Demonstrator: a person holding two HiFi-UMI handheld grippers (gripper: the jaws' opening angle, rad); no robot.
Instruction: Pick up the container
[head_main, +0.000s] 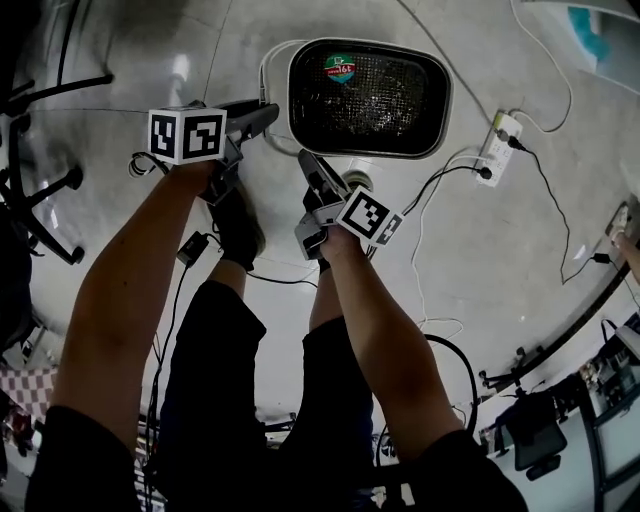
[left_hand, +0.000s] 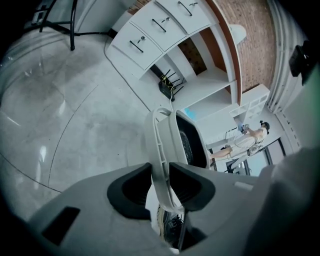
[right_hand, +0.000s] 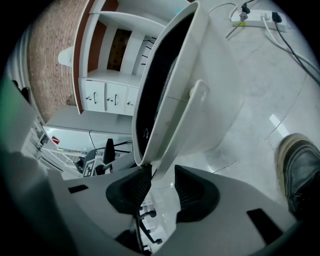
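Now | left gripper (left_hand: 160, 176) jaws clamp container (left_hand: 167, 136) rim | right gripper (right_hand: 159, 181) jaws likewise | head view alone shows sticker (head_main: 341, 68)

The container (right_hand: 215, 95) is white plastic, smooth and a bit shiny outside, dark and dull inside. The left tongs (left_hand: 161, 175) and right tongs (right_hand: 159, 182) are grey matt plastic. Their black pads (right_hand: 131, 192) look rubbery, with fine ridges. The floor (left_hand: 65, 125) is pale, smooth and glossy. The shoe (right_hand: 300, 170) looks like worn black leather. The wall (right_hand: 50, 60) is rough brick.

Head looks down; all share container (head_main: 400, 110)
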